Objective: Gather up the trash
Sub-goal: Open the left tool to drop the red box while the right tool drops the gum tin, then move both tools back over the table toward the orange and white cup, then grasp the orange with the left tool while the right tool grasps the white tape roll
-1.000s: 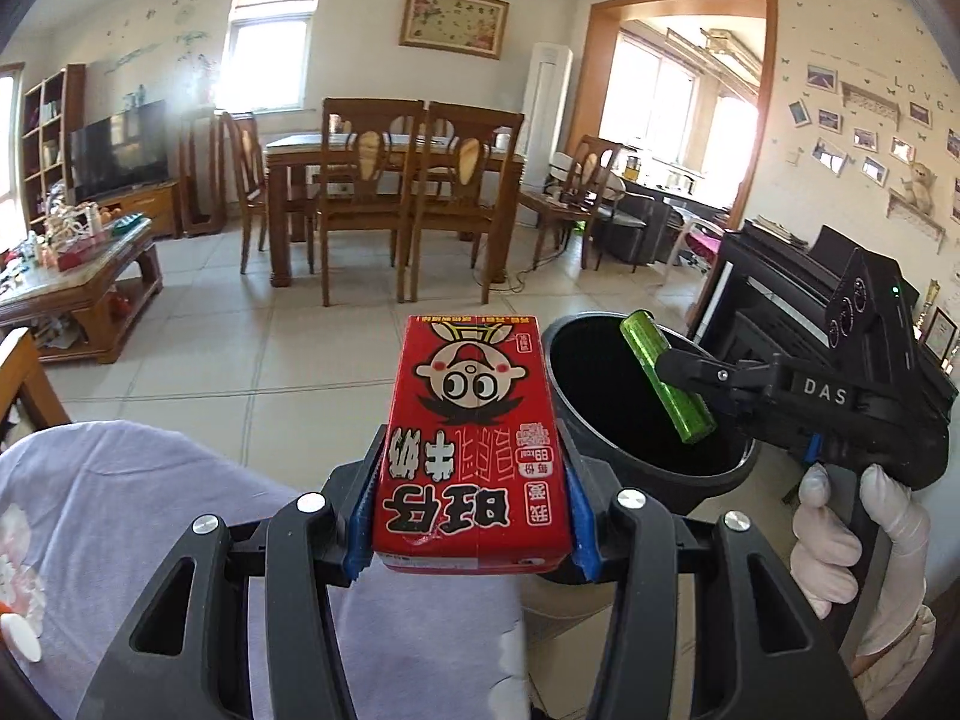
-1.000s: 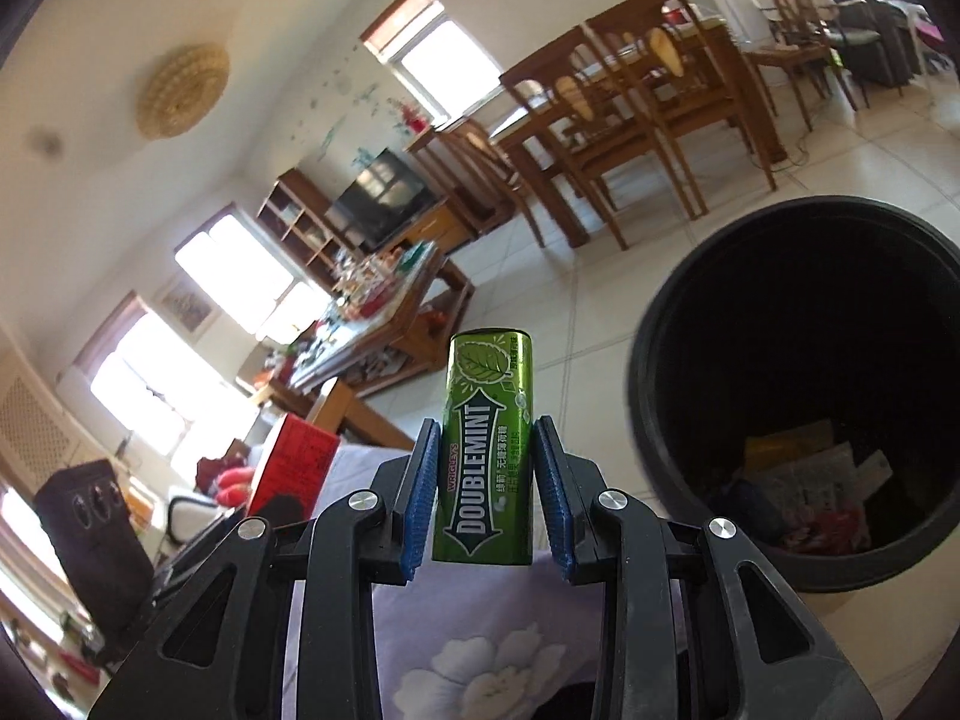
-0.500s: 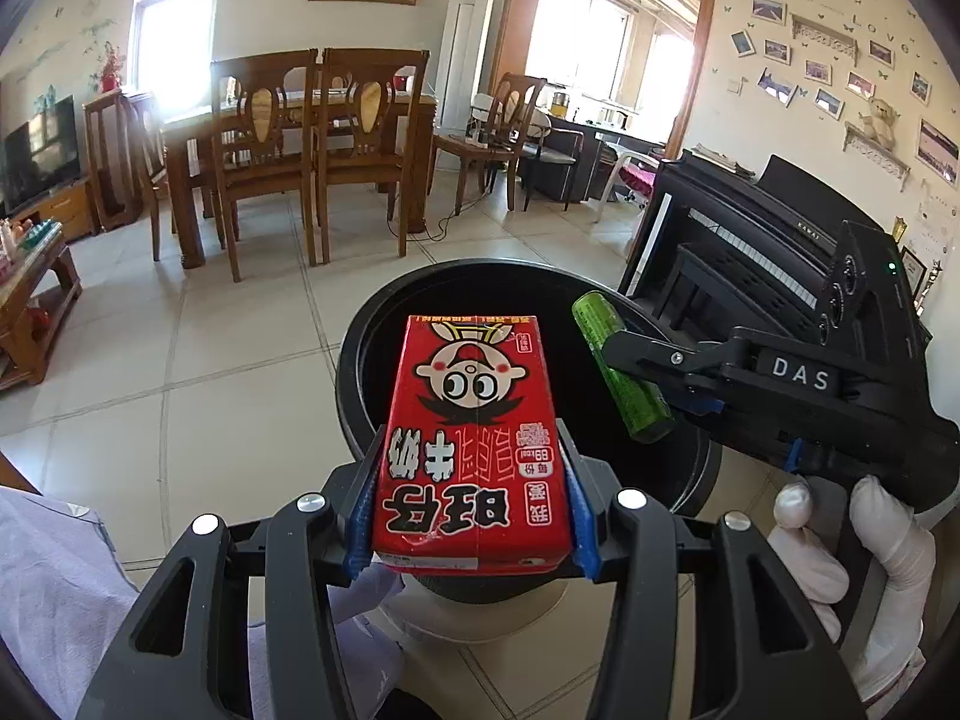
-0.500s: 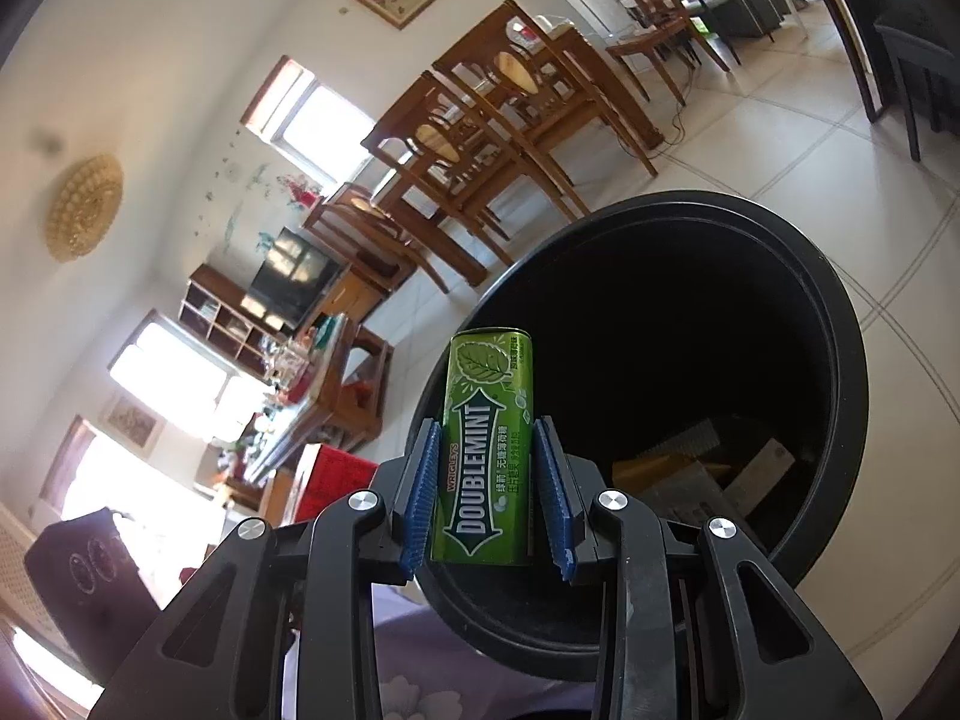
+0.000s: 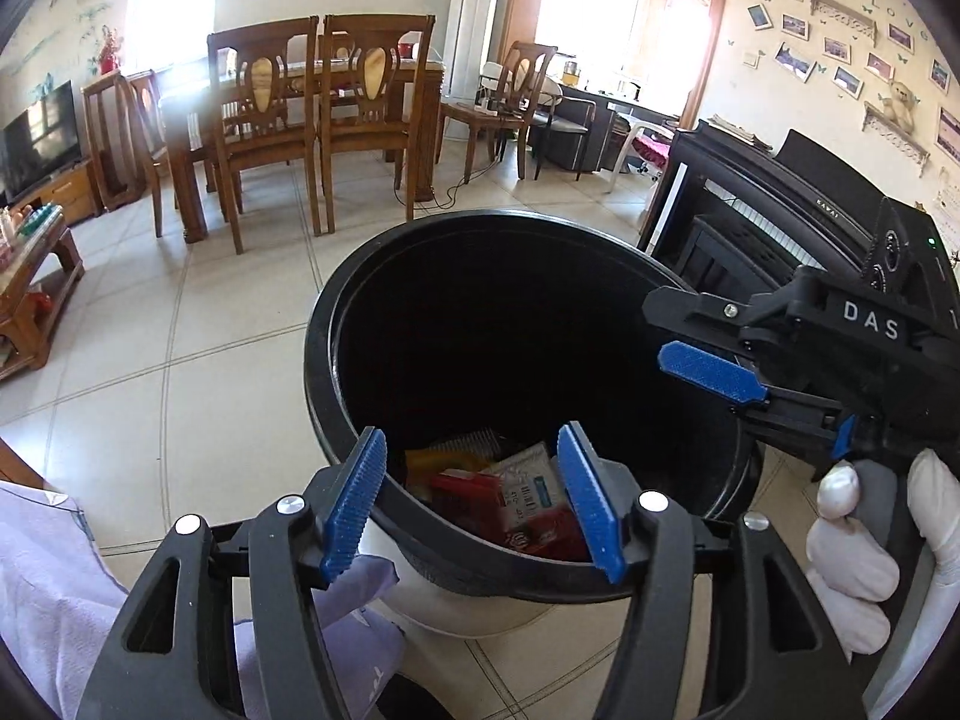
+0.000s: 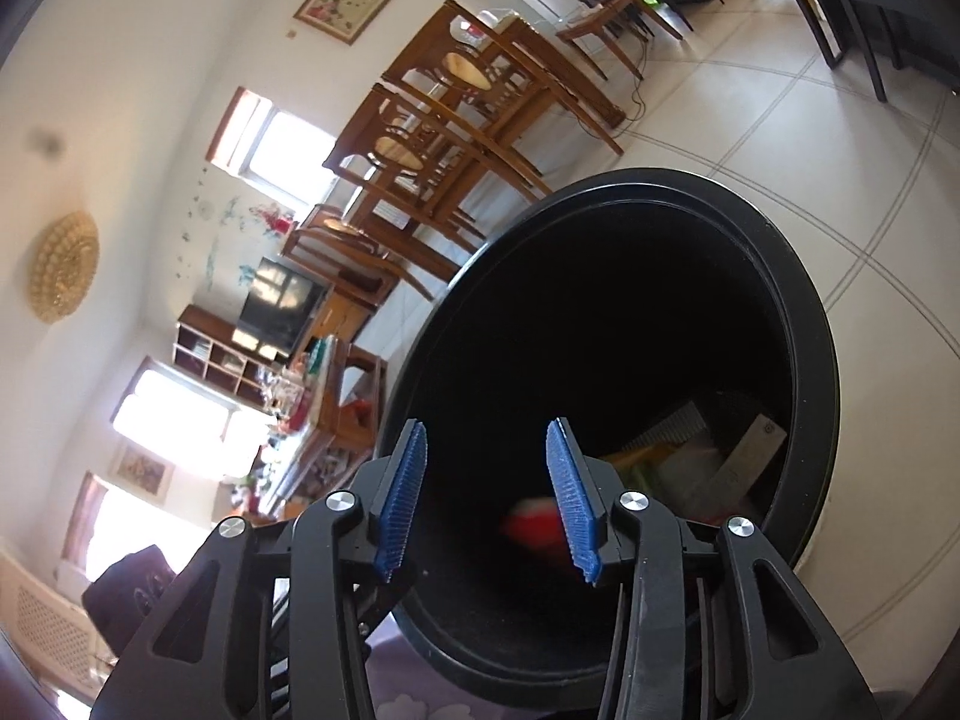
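The black trash bin (image 5: pixel 324 324) stands on the tiled floor right under both grippers. My left gripper (image 5: pixel 474 501) hangs over its near rim. Its jaws are opening, with nothing between the blue pads (image 5: pixel 354 504). Below them, wrappers and a red carton (image 5: pixel 468 483) lie in the bin's bottom. My right gripper (image 5: pixel 657 329) reaches over the rim from the right, held by a white-gloved hand (image 5: pixel 852 540). In the right wrist view this gripper (image 6: pixel 487 504) is also opening and empty over the bin (image 6: pixel 828 360). A blurred red shape (image 6: pixel 531 525) shows inside, beside paper trash (image 6: pixel 690 462).
A purple cloth (image 5: pixel 54 588) covers a surface at the lower left, close to the bin. A black piano (image 5: pixel 780 222) stands to the right. A dining table with wooden chairs (image 5: pixel 312 114) is farther back, and a low wooden table (image 5: pixel 36 294) is at the left.
Both grippers have opened. The red carton has left the left jaws and the green gum tube the right jaws. Red now shows in the bin.
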`<action>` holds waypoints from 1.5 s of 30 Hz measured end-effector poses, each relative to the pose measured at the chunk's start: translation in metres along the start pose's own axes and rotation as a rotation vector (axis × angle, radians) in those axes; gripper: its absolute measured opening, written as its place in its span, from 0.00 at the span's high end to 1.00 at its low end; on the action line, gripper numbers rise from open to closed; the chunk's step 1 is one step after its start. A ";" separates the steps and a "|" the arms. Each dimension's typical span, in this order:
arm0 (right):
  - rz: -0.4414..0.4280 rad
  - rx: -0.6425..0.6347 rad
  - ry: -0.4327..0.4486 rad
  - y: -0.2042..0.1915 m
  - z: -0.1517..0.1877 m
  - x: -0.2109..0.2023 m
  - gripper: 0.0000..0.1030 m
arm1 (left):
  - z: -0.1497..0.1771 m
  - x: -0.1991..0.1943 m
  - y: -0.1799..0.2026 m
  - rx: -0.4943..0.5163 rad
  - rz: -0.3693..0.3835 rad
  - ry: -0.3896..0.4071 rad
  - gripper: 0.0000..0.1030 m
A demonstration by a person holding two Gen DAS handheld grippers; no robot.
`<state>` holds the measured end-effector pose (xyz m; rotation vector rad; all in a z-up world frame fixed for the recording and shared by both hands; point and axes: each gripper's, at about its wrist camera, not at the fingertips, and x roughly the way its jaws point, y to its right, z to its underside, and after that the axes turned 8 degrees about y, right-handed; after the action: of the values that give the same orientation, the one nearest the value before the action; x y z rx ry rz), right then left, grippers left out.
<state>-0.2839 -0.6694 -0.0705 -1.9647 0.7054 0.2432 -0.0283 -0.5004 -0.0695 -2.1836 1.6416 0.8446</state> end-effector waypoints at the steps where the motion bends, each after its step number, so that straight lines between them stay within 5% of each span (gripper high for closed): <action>1: 0.002 -0.002 0.002 -0.001 0.001 -0.001 0.56 | -0.001 -0.002 -0.002 -0.001 -0.003 0.002 0.42; 11: -0.003 -0.105 -0.015 -0.036 0.016 0.011 0.52 | 0.009 -0.067 -0.035 -0.055 -0.058 0.066 0.42; 19: -0.055 -0.304 -0.064 -0.092 0.057 0.029 0.46 | 0.038 -0.155 -0.098 -0.160 -0.182 0.161 0.42; 33: -0.269 -0.752 -0.349 -0.227 0.231 0.054 0.44 | 0.127 -0.311 -0.257 -0.472 -0.508 0.231 0.42; 38: -0.353 -0.860 -0.417 -0.285 0.291 0.055 0.44 | 0.143 -0.322 -0.311 -0.566 -0.565 0.181 0.42; 45: -0.402 -0.983 -0.500 -0.352 0.370 0.065 0.44 | 0.163 -0.315 -0.338 -0.601 -0.574 0.109 0.43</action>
<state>0.0173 -0.2553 -0.0161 -2.7317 -0.2186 0.9207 0.1866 -0.0598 -0.0492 -2.9211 0.7436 1.1404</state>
